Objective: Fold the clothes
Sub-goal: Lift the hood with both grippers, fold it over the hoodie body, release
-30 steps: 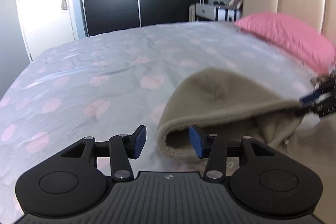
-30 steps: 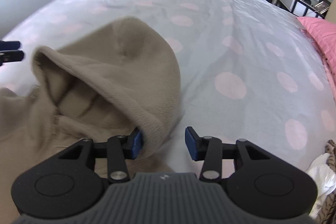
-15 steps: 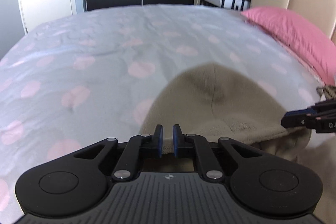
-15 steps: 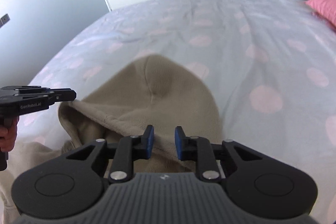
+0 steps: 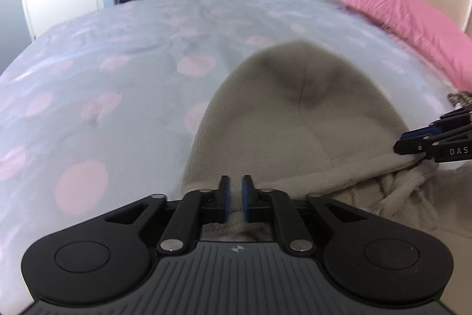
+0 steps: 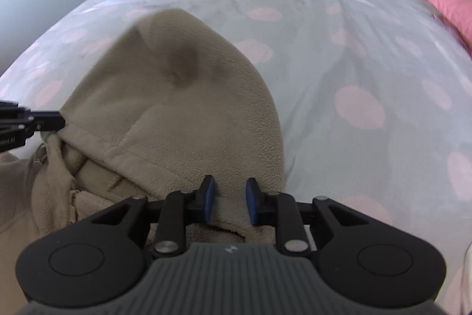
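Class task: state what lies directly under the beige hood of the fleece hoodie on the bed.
The hood lies on the grey bedspread with pink dots, which shows all round it. The left gripper and right gripper each pinch its rim. The bedspread beneath the hood is covered.

The right gripper had its jaws closed on the beige hood, bed stretching ahead.

One beige hoodie, one pink pillow, one polka-dot bedspread — and two grippers, left gripper and right gripper.
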{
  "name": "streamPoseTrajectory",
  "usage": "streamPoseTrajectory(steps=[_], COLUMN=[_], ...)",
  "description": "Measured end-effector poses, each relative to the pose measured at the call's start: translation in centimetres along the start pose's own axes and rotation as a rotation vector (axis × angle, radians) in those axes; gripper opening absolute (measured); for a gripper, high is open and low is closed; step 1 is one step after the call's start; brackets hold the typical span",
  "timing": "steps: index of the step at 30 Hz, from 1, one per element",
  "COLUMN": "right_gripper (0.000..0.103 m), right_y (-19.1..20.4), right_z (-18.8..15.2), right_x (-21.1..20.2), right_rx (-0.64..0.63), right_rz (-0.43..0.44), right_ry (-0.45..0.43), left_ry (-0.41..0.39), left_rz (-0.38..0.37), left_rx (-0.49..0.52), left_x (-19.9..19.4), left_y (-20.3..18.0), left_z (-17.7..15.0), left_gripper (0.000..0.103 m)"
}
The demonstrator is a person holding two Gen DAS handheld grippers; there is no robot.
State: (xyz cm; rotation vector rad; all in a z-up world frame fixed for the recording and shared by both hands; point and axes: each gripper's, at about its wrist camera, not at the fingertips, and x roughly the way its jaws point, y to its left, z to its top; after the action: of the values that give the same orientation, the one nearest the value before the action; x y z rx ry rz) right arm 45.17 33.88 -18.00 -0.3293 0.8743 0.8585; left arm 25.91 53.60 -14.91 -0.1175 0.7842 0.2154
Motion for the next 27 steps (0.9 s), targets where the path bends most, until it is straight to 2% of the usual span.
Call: streamPoseTrajectory(steps=[1,3,5,10,14,17,18,20,22,24,25,27], right_gripper=[0.03,0.036,0.04,0.056,0.057,0.057,0.055,0.051,0.024,0.018,0.01,0.009], right_y=[-0.3,-0.8,-1.3,-2.6,-2.2,-1.5,-1.2,-0.8,-0.4,0.1,0.4,0.7], right_z=[0.4,1.2,2.0,4.3,6.1,6.8,7.0,7.1,7.2,7.2,7.1,7.1], right_x=[-0.6,-1.6,-1.7,-0.8,0.8,2.0,2.4,3.0,3.5,3.3,3.0,2.1], right_rx=[0.0,-0.017,-0.032,0.022,-0.009,-0.046,-0.057,-0.077,-0.093,-0.121,-0.136,-0.148], right_rz=[0.012,0.006,-0.036,-0.033,-0.045,-0.046,-0.05,-0.06,-0.06,-0.068,-0.075,-0.066], right_ry=[-0.019,-0.053,-0.068,-0.089,-0.098,-0.104,-0.108,-0.103,-0.097,-0.113,-0.128,-0.147], left_ry=[-0.021,-0.042,-0.014,0.018,0.052,0.038,0.036,0.024,0.017,0.011,0.005,-0.018], left_rz=[0.015,0.072,0.094,0.093,0.107,0.121,0.113,0.1,0.086,0.085,0.086,0.088], left_rx=[0.006,0.026,0.03,0.057,0.101,0.092,0.075,0.06,0.072,0.088,0.093,0.105], left_x=[-0.4,-0.5,0.3,3.1,5.7,6.9,7.1,7.3,7.2,7.0,6.7,5.8], left_y=[0.3,0.9,1.7,2.3,1.3,0.9,0.9,0.8,0.3,-0.1,-0.3,-0.6], left_z=[0.5,1.7,2.7,3.7,3.7,3.5,3.6,3.8,4.0,4.1,4.1,4.3], left_gripper=[0.041,0.05,0.05,0.051,0.051,0.05,0.048,0.038,0.02,0.011,0.006,0.005])
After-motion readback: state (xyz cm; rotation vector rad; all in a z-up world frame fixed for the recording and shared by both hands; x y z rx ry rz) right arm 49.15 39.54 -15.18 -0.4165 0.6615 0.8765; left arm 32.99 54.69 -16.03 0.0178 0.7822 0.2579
